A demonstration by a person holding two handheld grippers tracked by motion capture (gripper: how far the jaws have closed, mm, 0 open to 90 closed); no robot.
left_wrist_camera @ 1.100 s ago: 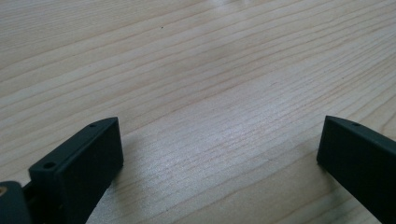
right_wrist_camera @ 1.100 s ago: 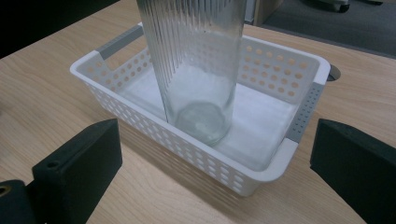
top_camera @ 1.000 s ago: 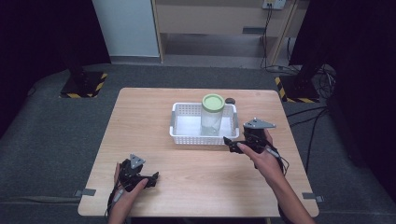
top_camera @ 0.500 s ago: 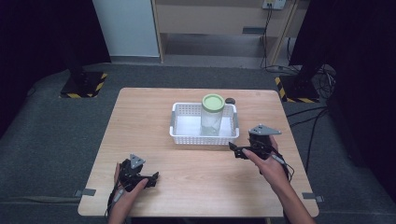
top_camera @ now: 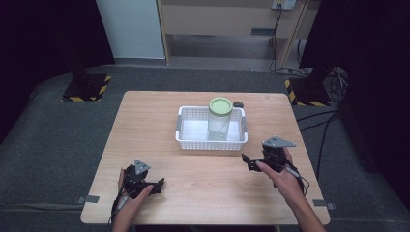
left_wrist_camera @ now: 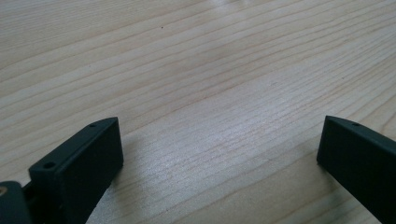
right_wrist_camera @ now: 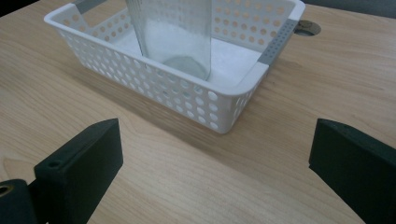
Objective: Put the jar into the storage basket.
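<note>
The right tool [top_camera: 247,162] is held in the person's right hand [top_camera: 280,174] just above the light wooden tabletop [top_camera: 159,121], its two black jaws spread wide with nothing between them; the right gripper view confirms bare wood in the gap. Directly ahead of this tool, near but not touching, stands the white perforated plastic basket [right_wrist_camera: 196,100], its near long wall facing the jaws and one rounded corner closest to them. Inside the basket, beyond that wall, stands the clear glass jar [right_wrist_camera: 175,39], upright on the basket floor; in the high view the jar [top_camera: 220,124] carries a pale green round lid [top_camera: 220,105] and sits toward the side of the basket [top_camera: 186,140] farther from the left tool. A small dark round fitting [right_wrist_camera: 307,26] is set in the tabletop behind the basket's far corner, on the jar's side. The left tool [top_camera: 155,186] is held in the person's left hand [top_camera: 126,205] low over the tabletop at its near edge, well apart from the basket and from the right tool. Its jaws likewise stand wide open and hold nothing; the left gripper view shows plain wood grain [left_wrist_camera: 210,93] between and beyond them. A grey three-cornered plate tops each tool in the high view.
</note>
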